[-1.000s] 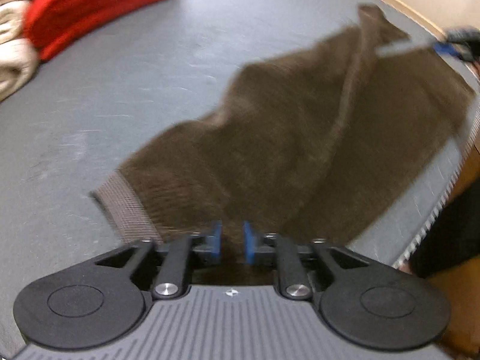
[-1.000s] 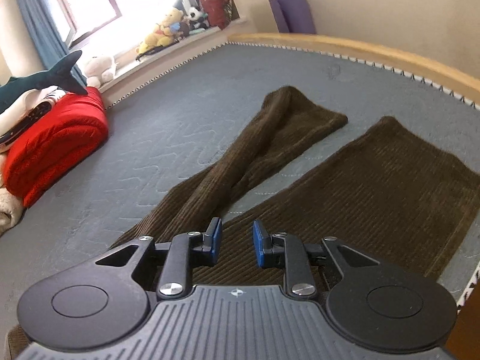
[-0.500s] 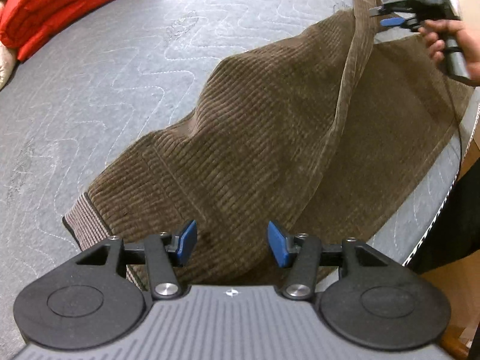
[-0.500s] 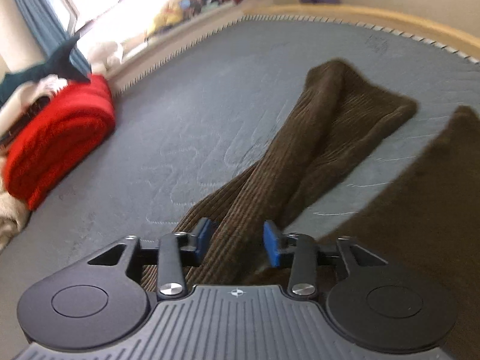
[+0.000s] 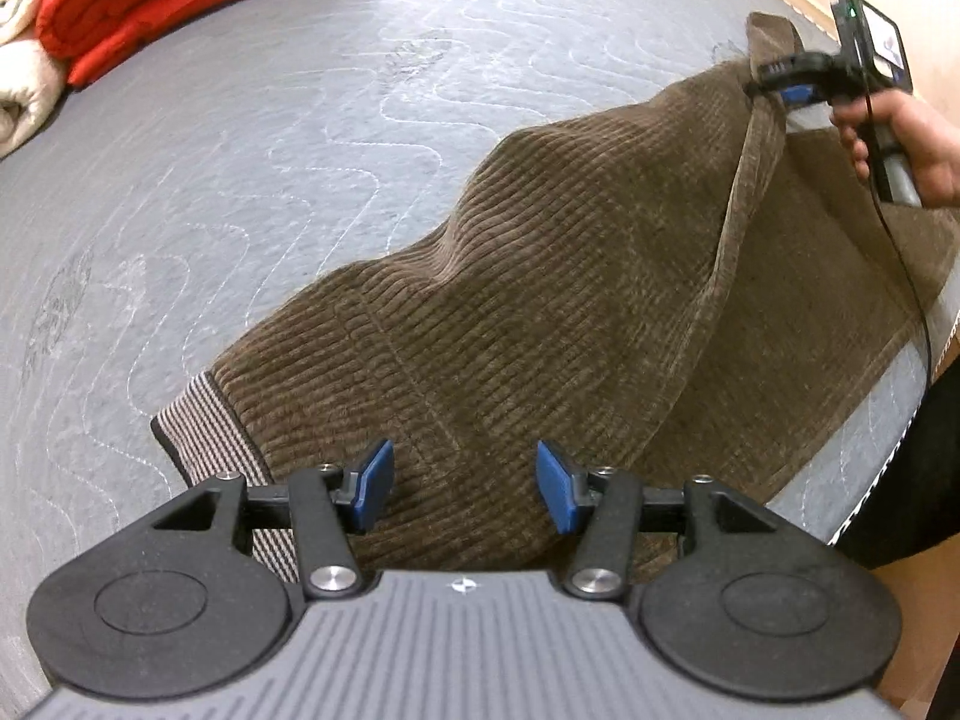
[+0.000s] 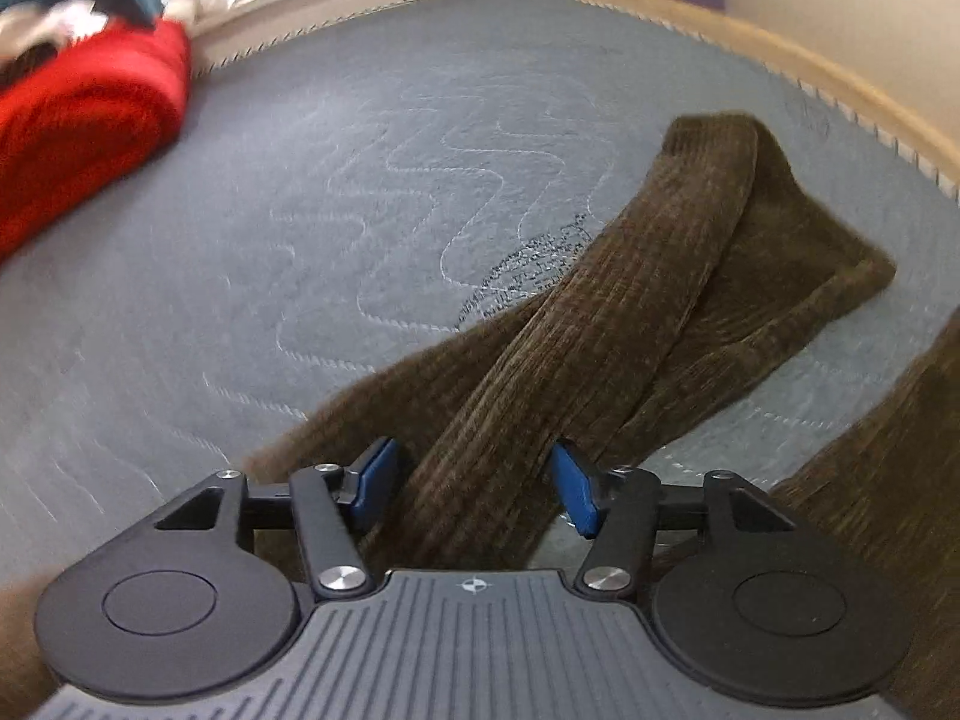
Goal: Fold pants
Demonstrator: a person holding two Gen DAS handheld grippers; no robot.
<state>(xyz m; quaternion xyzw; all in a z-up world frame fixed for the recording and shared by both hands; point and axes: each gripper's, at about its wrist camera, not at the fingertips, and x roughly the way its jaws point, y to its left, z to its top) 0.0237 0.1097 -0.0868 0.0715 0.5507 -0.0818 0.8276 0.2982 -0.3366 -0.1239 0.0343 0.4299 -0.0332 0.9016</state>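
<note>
Two grippers: left gripper (image 5: 462, 486) has its jaws apart over the waist end, nothing pinched. On my right gripper (image 6: 474, 486) the jaws are apart too, one leg (image 6: 660, 276) running between the pads, seemingly unpressed.
Pants (image 5: 540, 300): brown corduroy on the grey mattress (image 5: 300, 120), near its edge, striped waistband (image 5: 204, 420) by my left pads.
Leg: bunched and twisted, lying askew from the other leg.
Step, my judgement: lay leg on leg.
Method: regrip the edge, not the bunch; pull taut from the waist; match seams before lowering.
Risk: a trapped crease.
</note>
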